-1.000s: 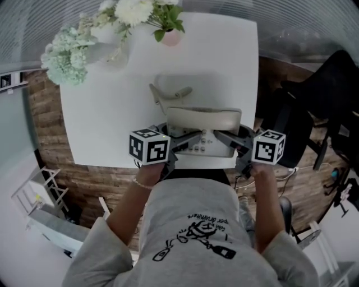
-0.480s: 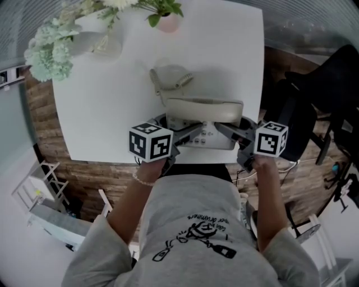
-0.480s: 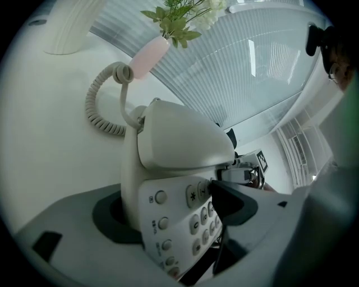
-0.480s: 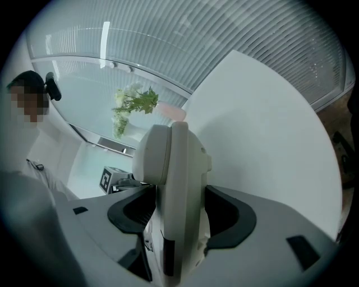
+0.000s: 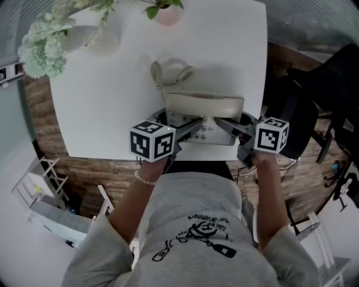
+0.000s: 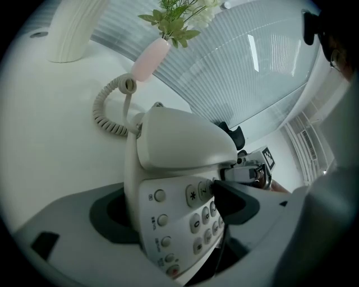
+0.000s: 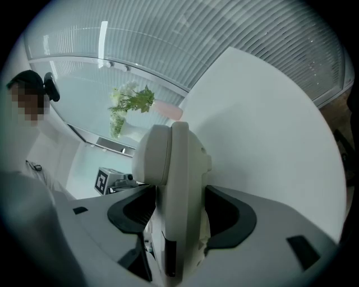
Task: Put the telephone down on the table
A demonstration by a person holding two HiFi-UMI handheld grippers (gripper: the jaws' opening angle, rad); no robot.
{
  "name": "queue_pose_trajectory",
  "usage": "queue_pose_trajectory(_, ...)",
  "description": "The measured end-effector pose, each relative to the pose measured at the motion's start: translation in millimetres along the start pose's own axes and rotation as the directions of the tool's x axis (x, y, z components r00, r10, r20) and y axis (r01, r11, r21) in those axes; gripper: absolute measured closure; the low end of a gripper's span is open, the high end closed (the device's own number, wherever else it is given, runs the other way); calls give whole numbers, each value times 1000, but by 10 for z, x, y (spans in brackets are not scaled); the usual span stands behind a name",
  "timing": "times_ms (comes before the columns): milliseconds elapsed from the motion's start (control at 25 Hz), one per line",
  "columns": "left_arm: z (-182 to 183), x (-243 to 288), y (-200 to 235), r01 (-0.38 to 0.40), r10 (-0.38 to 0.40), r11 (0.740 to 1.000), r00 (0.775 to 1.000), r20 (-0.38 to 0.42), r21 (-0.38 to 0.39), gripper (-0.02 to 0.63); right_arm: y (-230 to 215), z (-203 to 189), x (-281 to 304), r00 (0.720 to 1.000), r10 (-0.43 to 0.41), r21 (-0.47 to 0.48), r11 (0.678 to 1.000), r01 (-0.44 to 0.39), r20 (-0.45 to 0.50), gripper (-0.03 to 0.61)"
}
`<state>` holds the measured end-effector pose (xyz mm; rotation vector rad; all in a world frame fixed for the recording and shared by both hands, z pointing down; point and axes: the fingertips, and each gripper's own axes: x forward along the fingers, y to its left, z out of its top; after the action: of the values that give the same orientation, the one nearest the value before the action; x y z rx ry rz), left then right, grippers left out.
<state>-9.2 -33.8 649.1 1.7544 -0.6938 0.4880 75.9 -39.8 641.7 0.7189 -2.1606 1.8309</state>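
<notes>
A cream telephone with its handset on the cradle rests on the white table near the front edge. Its coiled cord lies behind it. My left gripper reaches in from the left. In the left gripper view the telephone stands between the jaws of my left gripper, which have just been opening; one dark pad lies over the keypad. My right gripper comes in from the right. In the right gripper view both pads of my right gripper sit against the telephone's sides.
A bunch of pale flowers and a pink vase stand at the table's far edge. A white ribbed vase is at the back left. A black chair stands right of the table, over a wooden floor.
Both grippers have sunk a little with the telephone, which now sits on the table. The coiled cord shows more plainly behind it.
</notes>
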Motion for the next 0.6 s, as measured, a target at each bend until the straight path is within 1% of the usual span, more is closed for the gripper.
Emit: queue_pose_trajectory(600,-19,-23,46,-127,127,991,992,20,31,184,-52,-21,1,1000,-14,2,1000,14,3,287)
